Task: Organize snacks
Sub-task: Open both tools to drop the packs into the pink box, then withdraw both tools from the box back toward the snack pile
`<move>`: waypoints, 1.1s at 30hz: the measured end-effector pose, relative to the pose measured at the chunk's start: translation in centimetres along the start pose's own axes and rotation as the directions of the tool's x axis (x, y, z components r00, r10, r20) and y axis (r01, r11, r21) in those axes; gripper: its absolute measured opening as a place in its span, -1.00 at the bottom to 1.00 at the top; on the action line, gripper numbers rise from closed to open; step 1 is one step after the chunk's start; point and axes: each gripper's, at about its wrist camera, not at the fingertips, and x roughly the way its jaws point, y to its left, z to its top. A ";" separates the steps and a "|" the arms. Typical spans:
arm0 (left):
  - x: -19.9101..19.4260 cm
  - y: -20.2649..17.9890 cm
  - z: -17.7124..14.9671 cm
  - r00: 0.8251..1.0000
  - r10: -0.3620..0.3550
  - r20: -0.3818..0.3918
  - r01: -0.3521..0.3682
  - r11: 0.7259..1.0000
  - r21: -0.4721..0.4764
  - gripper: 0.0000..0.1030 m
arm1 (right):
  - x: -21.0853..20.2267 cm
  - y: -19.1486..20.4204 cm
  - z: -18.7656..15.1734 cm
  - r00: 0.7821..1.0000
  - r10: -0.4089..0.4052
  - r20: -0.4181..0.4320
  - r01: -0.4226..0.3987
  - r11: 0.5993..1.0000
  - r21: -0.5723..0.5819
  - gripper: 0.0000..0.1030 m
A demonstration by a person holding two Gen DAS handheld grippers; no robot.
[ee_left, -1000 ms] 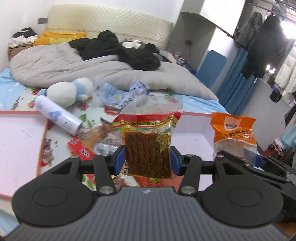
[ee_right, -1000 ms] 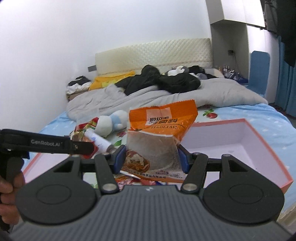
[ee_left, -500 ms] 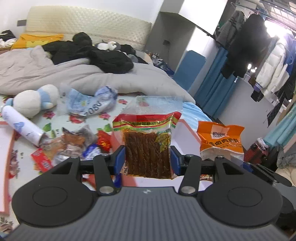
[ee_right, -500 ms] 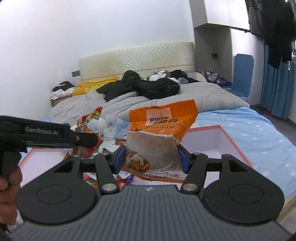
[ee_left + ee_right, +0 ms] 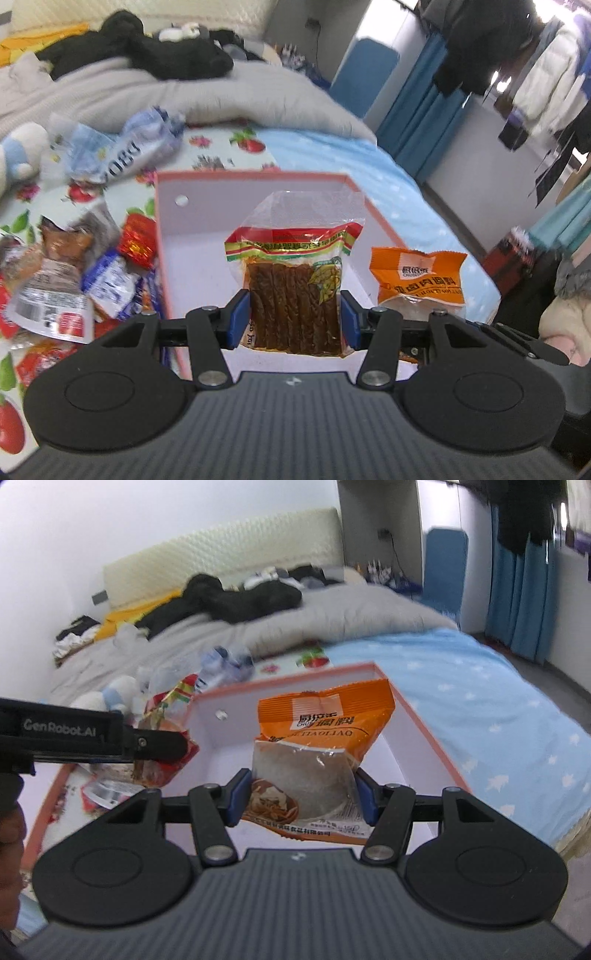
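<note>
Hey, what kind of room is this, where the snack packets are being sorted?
Most likely a bedroom: a bed with a padded headboard and rumpled grey duvet, coats on a clothes rail, and blue curtains.

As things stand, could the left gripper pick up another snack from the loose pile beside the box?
Probably not: the left gripper is shut on the brown-stick packet over the pink box, so the loose pile must wait.

Red-topped brown-stick packet [image 5: 293,291] and orange packet [image 5: 314,760], upright above pink-rimmed box [image 5: 258,176]

Glossy plastic snack packets [image 5: 293,273]; matt cardboard box [image 5: 255,176].
</note>
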 end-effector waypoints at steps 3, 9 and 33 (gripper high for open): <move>2.8 0.1 0.1 0.999 0.009 -0.037 -0.009 1.000 0.012 0.10 | 1.7 -1.1 -0.3 0.999 -0.011 -0.034 0.012 1.000 0.019 0.18; 4.9 1.3 0.3 0.998 0.032 -0.047 -0.033 0.999 -0.003 0.30 | 4.1 -2.2 -1.4 0.996 -0.013 -0.092 0.017 0.999 0.036 0.19; -5.2 3.4 -0.6 0.998 -0.027 0.060 0.025 0.999 0.024 0.63 | -0.9 0.9 -1.0 0.995 -0.094 0.011 0.093 0.991 0.091 0.63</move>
